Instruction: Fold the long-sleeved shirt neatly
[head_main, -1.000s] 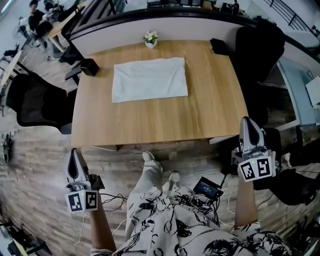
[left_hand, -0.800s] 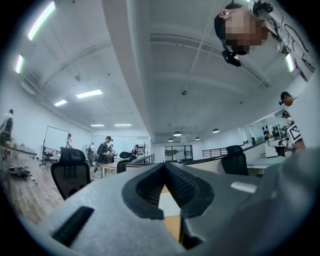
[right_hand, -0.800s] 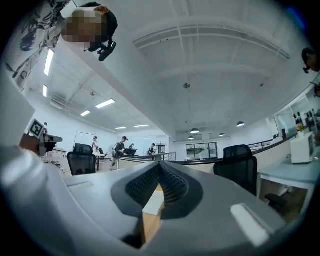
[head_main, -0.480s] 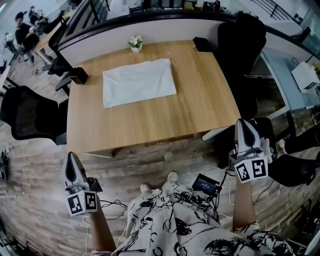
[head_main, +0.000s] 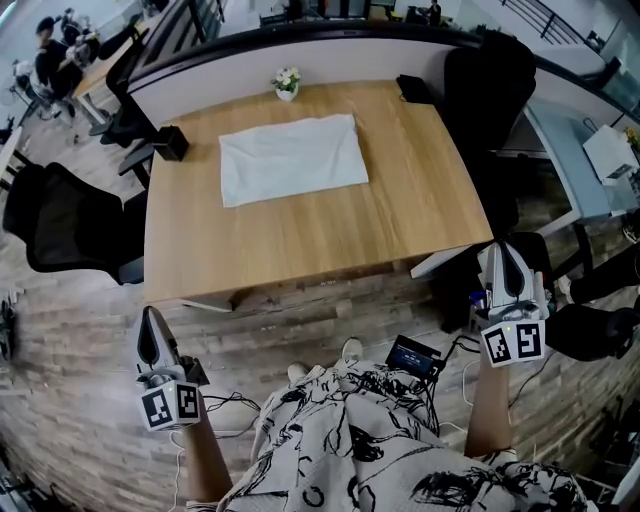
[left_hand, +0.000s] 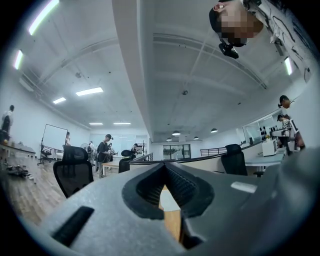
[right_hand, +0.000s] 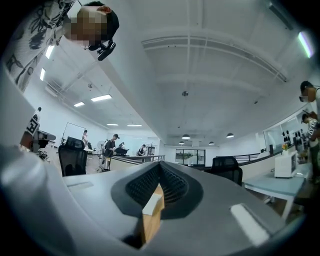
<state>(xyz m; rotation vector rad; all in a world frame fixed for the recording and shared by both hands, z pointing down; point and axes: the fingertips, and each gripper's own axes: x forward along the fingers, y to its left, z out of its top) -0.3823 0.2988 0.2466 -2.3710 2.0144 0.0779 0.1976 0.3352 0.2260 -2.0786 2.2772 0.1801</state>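
Observation:
The white long-sleeved shirt (head_main: 292, 158) lies folded into a flat rectangle on the far half of the wooden table (head_main: 330, 235). Both grippers hang well short of the table's near edge, over the floor. My left gripper (head_main: 152, 322) is at the lower left, jaws shut with nothing in them. My right gripper (head_main: 505, 258) is at the right beside the table's near right corner, also shut and empty. In each gripper view the closed jaws (left_hand: 164, 167) (right_hand: 160, 167) point level across the office, and only a sliver of table and shirt shows in the slot between them.
A small potted flower (head_main: 287, 81) stands at the table's far edge, a black box (head_main: 172, 143) at its far left corner and a dark object (head_main: 415, 89) at the far right. Black office chairs (head_main: 65, 220) (head_main: 490, 100) flank the table. A device with cables (head_main: 412, 357) lies on the floor.
Both grippers have drifted slightly; the right one now sits a little further right and lower in the head view. The view shifted, and the table moved in frame. The shirt lies unchanged.

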